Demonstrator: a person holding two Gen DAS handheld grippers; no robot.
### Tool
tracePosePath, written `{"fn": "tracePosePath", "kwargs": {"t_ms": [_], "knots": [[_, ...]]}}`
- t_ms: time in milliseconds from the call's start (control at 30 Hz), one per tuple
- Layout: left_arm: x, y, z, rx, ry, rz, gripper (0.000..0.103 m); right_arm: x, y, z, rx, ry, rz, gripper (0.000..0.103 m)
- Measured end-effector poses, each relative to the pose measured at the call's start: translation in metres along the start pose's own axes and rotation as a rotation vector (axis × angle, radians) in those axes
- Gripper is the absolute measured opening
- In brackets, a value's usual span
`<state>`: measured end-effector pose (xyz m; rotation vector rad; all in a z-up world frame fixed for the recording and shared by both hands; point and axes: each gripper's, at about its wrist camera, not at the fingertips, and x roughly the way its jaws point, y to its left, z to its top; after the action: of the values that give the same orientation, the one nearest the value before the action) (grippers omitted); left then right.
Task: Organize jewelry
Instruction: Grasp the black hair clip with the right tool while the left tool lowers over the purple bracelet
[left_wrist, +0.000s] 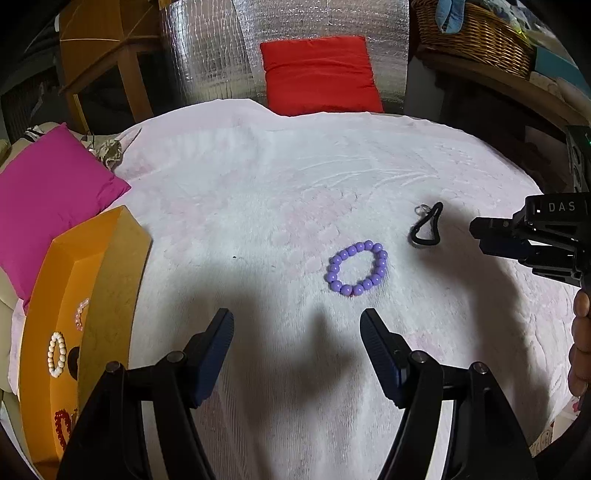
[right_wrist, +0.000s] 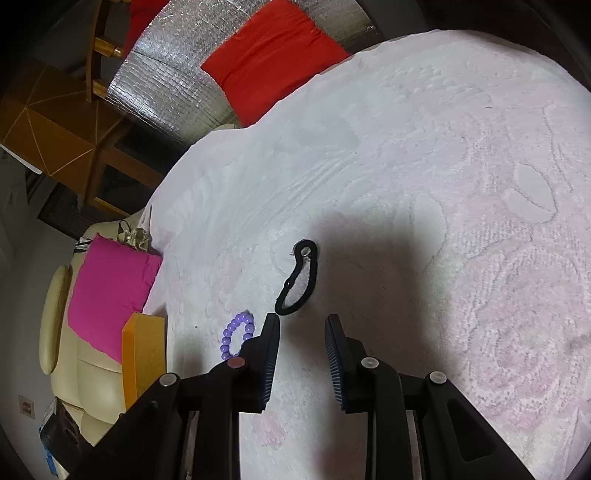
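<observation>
- Left wrist view: the left gripper (left_wrist: 297, 328) hangs spread and empty over the white blanket (left_wrist: 258, 192). The purple bead bracelet (left_wrist: 357, 268) lies mid-blanket just ahead; the orange tray (left_wrist: 55, 295) at the left edge already holds bracelets.
- Right wrist view: the right gripper (right_wrist: 302, 326), narrowly parted and empty, points at the black cord bracelet (right_wrist: 298, 278) just ahead. Judged step: reaching to pick up; next, lower and close around the cord.

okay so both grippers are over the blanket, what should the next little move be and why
Probably ease the left gripper forward and down onto the purple bead bracelet. Its jaws stand open and empty, the bracelet lies loose just ahead, and the orange tray already holds other bracelets.
</observation>
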<state>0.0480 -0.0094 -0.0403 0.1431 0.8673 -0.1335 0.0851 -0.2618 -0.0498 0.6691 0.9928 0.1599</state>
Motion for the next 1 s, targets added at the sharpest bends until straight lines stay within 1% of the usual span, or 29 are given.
{"fn": "tracePosePath", "kwargs": {"t_ms": [233, 467, 533, 567, 600, 833, 867, 933, 1000], "knots": [[0.011, 0.004, 0.013, -0.01, 0.01, -0.011, 0.071, 0.011, 0.004, 0.008, 0.002, -0.005, -0.007, 0.028], [0.023, 0.002, 0.026, -0.003, 0.035, -0.068, 0.072, 0.027, 0.008, 0.019, 0.01, -0.026, -0.037, 0.029], [0.026, 0.001, 0.027, 0.001, 0.047, -0.084, 0.072, 0.031, 0.008, 0.022, 0.018, -0.033, -0.049, 0.036], [0.028, 0.001, 0.027, 0.003, 0.054, -0.096, 0.072, 0.034, 0.008, 0.024, 0.023, -0.041, -0.064, 0.045], [0.03, 0.001, 0.027, 0.004, 0.062, -0.107, 0.071, 0.035, 0.009, 0.025, 0.023, -0.05, -0.077, 0.052], [0.035, 0.003, 0.023, 0.013, 0.095, -0.161, 0.072, 0.052, 0.013, 0.028, 0.014, -0.064, -0.109, 0.052], [0.035, 0.003, 0.023, 0.011, 0.098, -0.175, 0.072, 0.053, 0.014, 0.029, 0.01, -0.069, -0.118, 0.051], [0.035, 0.003, 0.022, 0.008, 0.104, -0.2, 0.072, 0.054, 0.016, 0.029, -0.009, -0.085, -0.141, 0.041], [0.038, 0.003, 0.022, 0.004, 0.113, -0.225, 0.072, 0.056, 0.016, 0.028, -0.031, -0.089, -0.169, 0.021]]}}
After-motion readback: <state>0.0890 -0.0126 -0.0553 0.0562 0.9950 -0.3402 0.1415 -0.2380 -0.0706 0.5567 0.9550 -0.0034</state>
